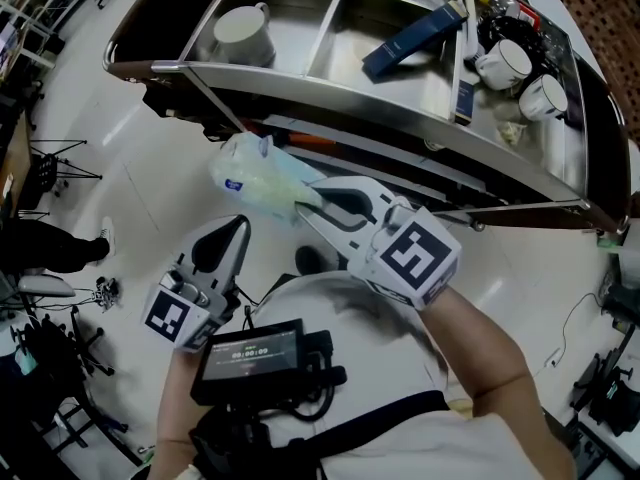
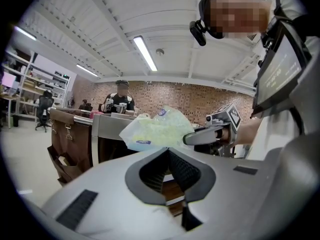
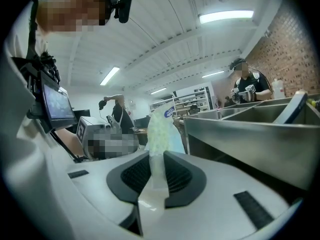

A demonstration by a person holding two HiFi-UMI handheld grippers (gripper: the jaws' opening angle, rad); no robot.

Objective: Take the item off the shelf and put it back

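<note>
Shelf bins (image 1: pixel 330 86): mug (image 1: pixel 243 30) left, blue box (image 1: pixel 413 38) middle; right gripper (image 1: pixel 306 204) clamps bag (image 1: pixel 255 178).

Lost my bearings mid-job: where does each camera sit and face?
Head view: on the head, steeply down at the shelf; left claw, right claw, forearms show.
Left gripper view: on the left claw, along shut, empty jaws toward the bag; torso right.
Right gripper view: on the right claw, along jaws pinching the bag; torso left.
Shared: all show the bag.
</note>
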